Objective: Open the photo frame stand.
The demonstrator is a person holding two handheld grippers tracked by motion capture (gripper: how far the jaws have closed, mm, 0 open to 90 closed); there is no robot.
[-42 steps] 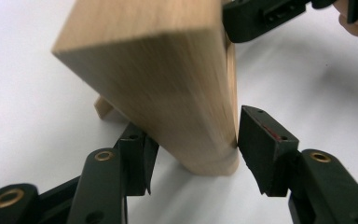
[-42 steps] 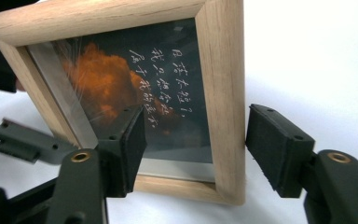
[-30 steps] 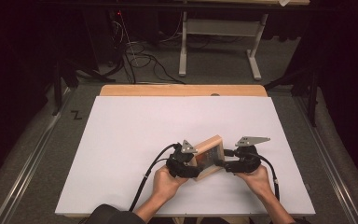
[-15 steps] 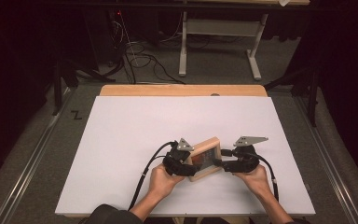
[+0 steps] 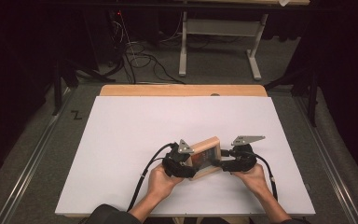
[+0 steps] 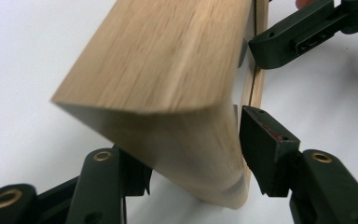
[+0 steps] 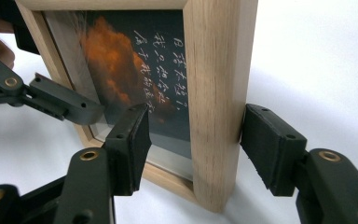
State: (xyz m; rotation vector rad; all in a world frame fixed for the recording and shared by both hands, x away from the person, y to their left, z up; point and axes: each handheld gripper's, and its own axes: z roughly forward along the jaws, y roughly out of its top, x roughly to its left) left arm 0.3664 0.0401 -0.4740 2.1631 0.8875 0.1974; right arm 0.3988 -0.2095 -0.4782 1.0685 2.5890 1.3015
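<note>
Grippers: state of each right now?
Left gripper: jaws astride one side of the wooden picture frame; contact unclear.
Right gripper: astride the opposite side, one jaw visibly off the wood; open.

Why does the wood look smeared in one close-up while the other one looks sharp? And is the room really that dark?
Left gripper view: the frame sits close to the lens, its edges soft and blurred. Right gripper view: grain, the orange cloud and white writing read crisply. High view: the white table is brightly and evenly lit, the surroundings nearly black.
</note>
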